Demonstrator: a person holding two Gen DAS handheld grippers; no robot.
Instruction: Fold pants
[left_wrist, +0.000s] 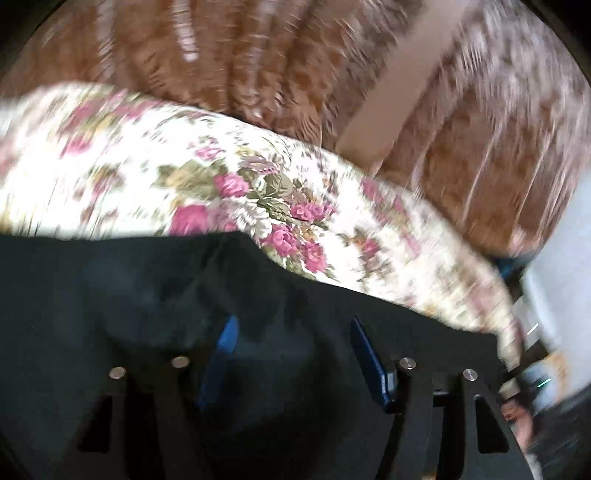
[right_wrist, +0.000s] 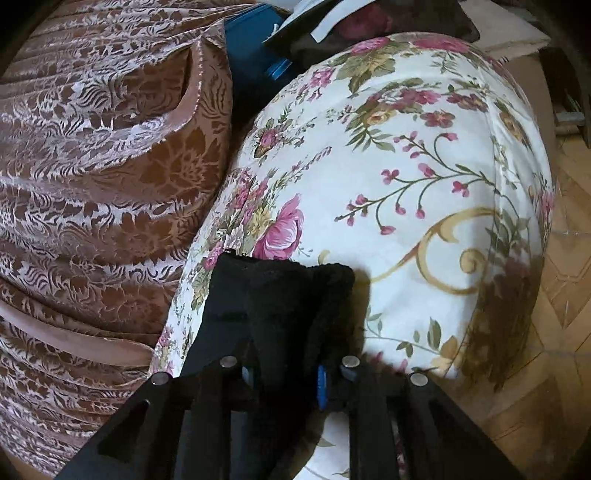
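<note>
The black pants (left_wrist: 147, 295) lie spread over the floral bedsheet (left_wrist: 147, 166) and fill the lower half of the blurred left wrist view. My left gripper (left_wrist: 291, 332) hovers over the dark fabric with its blue pads (left_wrist: 364, 343) wide apart and nothing between them. In the right wrist view my right gripper (right_wrist: 284, 373) is shut on a bunched edge of the black pants (right_wrist: 288, 291), which sticks up beyond the fingertips above the floral sheet (right_wrist: 406, 166).
A brown patterned curtain or cover (right_wrist: 92, 166) hangs to the left of the bed. A blue box (right_wrist: 255, 44) lies at the top. Wooden parquet floor (right_wrist: 569, 258) lies to the right of the bed edge.
</note>
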